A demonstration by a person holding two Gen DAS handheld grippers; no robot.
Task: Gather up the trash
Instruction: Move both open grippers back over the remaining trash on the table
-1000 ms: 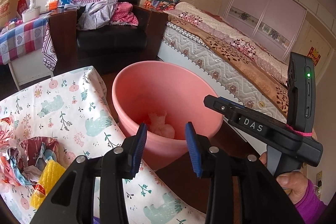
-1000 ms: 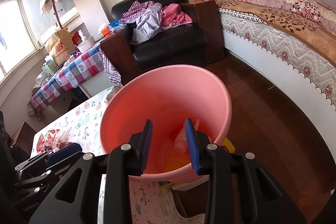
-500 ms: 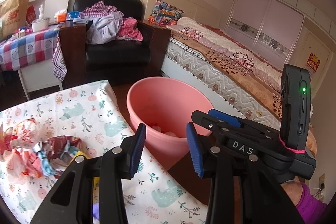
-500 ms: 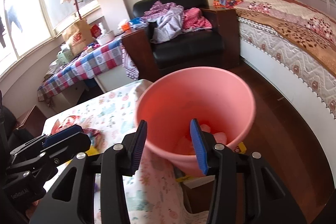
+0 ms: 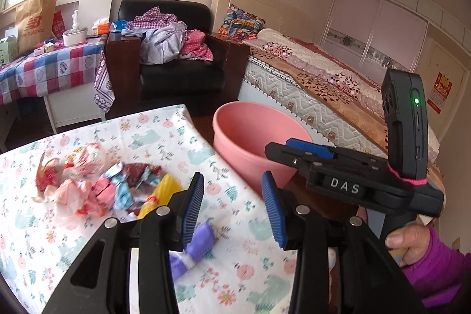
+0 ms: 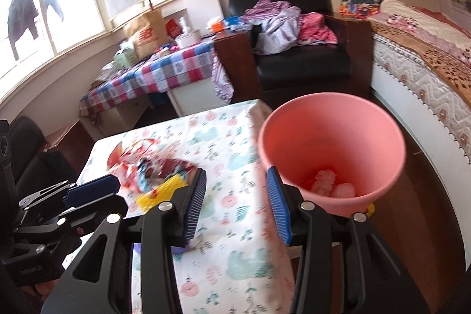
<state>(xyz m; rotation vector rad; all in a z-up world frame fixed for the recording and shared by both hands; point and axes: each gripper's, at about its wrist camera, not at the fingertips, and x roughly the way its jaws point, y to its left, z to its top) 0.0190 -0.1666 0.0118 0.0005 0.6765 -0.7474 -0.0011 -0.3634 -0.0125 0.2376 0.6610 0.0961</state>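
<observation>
A pink bin stands on the floor off the table's right edge, with crumpled trash in its bottom. A heap of colourful wrappers, a yellow piece and a purple wrapper lie on the floral tablecloth. My left gripper is open and empty above the table, near the purple wrapper. My right gripper is open and empty above the table edge beside the bin; it also shows at the right of the left wrist view.
A black armchair piled with clothes stands behind the table. A bed runs along the right. A checked-cloth side table with a paper bag and boxes is at the left. Dark wood floor surrounds the bin.
Both grippers have pulled back from over the bin toward the table and left. The trash heap and purple wrapper have come into view. Both stay open and empty.
</observation>
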